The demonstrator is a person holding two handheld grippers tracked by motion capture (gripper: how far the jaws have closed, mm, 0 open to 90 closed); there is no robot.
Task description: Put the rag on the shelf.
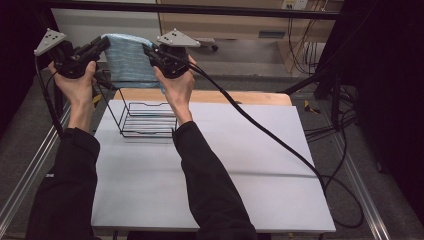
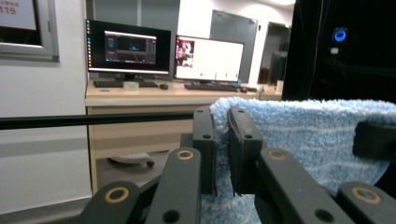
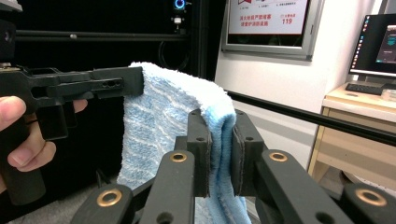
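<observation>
Above the worktop (image 1: 210,165), left tool (image 1: 102,44) and right tool (image 1: 148,51) are each pinching a top corner of the towel (image 1: 126,60), holding it spread over the wire rack (image 1: 147,120).

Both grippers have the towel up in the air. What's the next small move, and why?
Probably lower both grippers together toward the wire rack. The blue towel hangs stretched between the left gripper and right gripper, each clamped on a top corner, above and behind the rack.
</observation>
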